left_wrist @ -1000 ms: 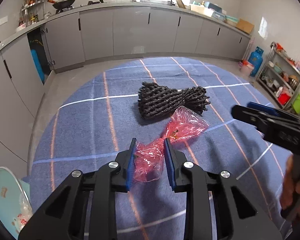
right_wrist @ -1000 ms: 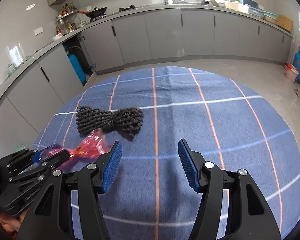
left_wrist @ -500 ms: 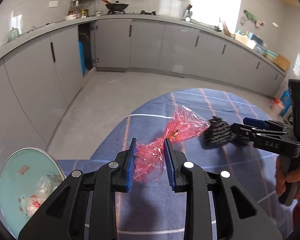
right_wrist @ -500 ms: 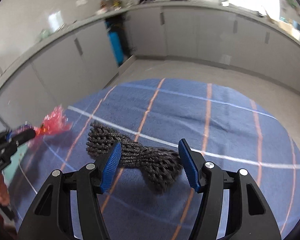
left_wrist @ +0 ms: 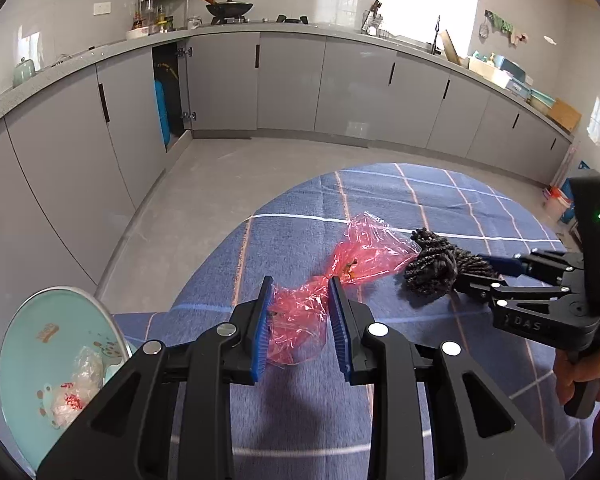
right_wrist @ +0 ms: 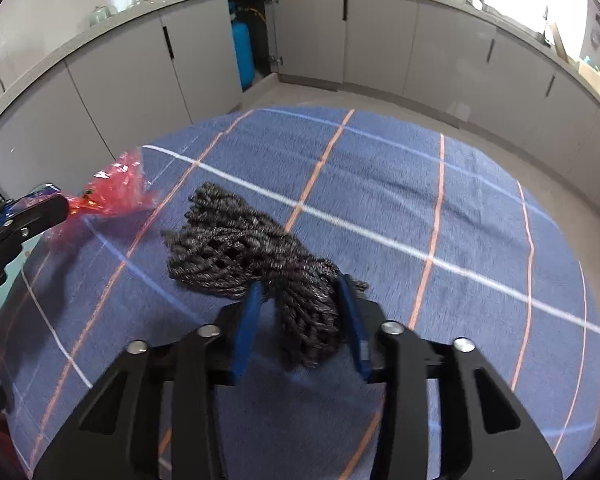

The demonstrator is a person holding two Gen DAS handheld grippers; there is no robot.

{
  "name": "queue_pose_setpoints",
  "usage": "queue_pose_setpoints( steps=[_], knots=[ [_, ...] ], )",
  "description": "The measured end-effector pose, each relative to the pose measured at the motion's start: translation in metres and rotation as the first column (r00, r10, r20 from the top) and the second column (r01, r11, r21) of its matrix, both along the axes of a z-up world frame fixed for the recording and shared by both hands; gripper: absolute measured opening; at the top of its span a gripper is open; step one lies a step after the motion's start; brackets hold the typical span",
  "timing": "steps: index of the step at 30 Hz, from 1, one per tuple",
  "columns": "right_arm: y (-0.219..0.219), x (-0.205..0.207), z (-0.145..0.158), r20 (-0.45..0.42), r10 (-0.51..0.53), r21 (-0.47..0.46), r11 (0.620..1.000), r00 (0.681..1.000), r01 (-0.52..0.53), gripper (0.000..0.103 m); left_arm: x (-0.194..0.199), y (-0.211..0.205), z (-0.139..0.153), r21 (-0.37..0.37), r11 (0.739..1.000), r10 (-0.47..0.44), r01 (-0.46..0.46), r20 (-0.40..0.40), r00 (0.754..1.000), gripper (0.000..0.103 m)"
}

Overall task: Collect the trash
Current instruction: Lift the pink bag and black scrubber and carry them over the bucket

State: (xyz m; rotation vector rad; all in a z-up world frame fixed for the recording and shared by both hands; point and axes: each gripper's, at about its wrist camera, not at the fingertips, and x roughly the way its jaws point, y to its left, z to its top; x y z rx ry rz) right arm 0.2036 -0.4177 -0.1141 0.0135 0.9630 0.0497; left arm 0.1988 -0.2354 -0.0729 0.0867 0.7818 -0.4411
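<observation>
- Red plastic bag pinched in left gripper, jaws nearly closed on crumpled film, loose end trailing toward 1 o'clock above blue checked cloth.
- Black cord bundle on cloth, near end between jaws of right gripper; jaws narrowed around it, firm grip not certain.
- Bin at 8 o'clock in left view, wrappers already inside.
- Risks: thin film slipping or tearing; trailing end snagging on cord; bundle unravelling or dropping if caught by few strands only.
</observation>
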Motion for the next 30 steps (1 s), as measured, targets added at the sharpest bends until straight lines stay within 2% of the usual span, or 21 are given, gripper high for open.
queue_pose_setpoints(
  steps=[1, 2, 3, 6, 9, 13, 16, 19, 24, 27, 30],
  knots=[
    [0.004, -0.002, 0.0, -0.012, -0.009, -0.03, 0.999, 1.0, 0.009, 0.023, -0.005, 0.002, 0.004, 0.0, 1.0, 0.0, 0.0, 0.009, 1.0, 0.027],
    [0.008, -0.005, 0.001, -0.022, -0.025, -0.068, 0.997, 0.999, 0.023, 0.021, -0.006, 0.004, 0.005, 0.001, 1.0, 0.0, 0.0, 0.013, 1.0, 0.027],
    [0.008, -0.006, 0.001, -0.027, -0.034, -0.065, 0.997, 0.999, 0.032, 0.02, -0.011, 0.007, 0.009, -0.001, 1.0, 0.001, -0.001, 0.021, 1.0, 0.027],
    [0.007, -0.017, 0.006, -0.031, -0.101, 0.006, 0.995, 0.994, 0.101, 0.019, -0.022, 0.014, 0.016, -0.004, 1.0, 0.005, -0.004, 0.036, 0.999, 0.027],
    [0.008, -0.044, 0.02, 0.003, -0.183, 0.109, 0.977, 0.983, 0.181, 0.019, -0.035, 0.021, 0.022, -0.01, 1.0, 0.008, -0.008, 0.052, 0.999, 0.028],
    [0.019, -0.081, 0.038, 0.033, -0.28, 0.28, 0.924, 0.959, 0.26, 0.019, -0.051, 0.03, 0.029, -0.025, 1.0, 0.016, -0.014, 0.067, 0.998, 0.028],
    [0.035, -0.105, 0.048, 0.056, -0.324, 0.362, 0.888, 0.944, 0.283, 0.02, -0.063, 0.038, 0.034, -0.033, 0.999, 0.029, -0.026, 0.084, 0.996, 0.028],
    [0.055, -0.125, 0.054, 0.091, -0.367, 0.401, 0.864, 0.926, 0.303, 0.02, -0.074, 0.049, 0.035, -0.033, 0.999, 0.043, -0.04, 0.093, 0.995, 0.028],
    [0.071, -0.136, 0.051, 0.091, -0.421, 0.475, 0.815, 0.902, 0.333, 0.021, -0.092, 0.075, 0.033, -0.032, 0.998, 0.062, -0.059, 0.093, 0.994, 0.028],
    [0.09, -0.136, 0.047, 0.087, -0.418, 0.485, 0.811, 0.904, 0.328, 0.021, -0.102, 0.092, 0.031, -0.029, 0.997, 0.073, -0.071, 0.101, 0.992, 0.028],
    [0.116, -0.148, 0.048, 0.105, -0.399, 0.474, 0.826, 0.911, 0.306, 0.021, -0.108, 0.112, 0.032, -0.031, 0.996, 0.091, -0.088, 0.109, 0.99, 0.028]
  ],
)
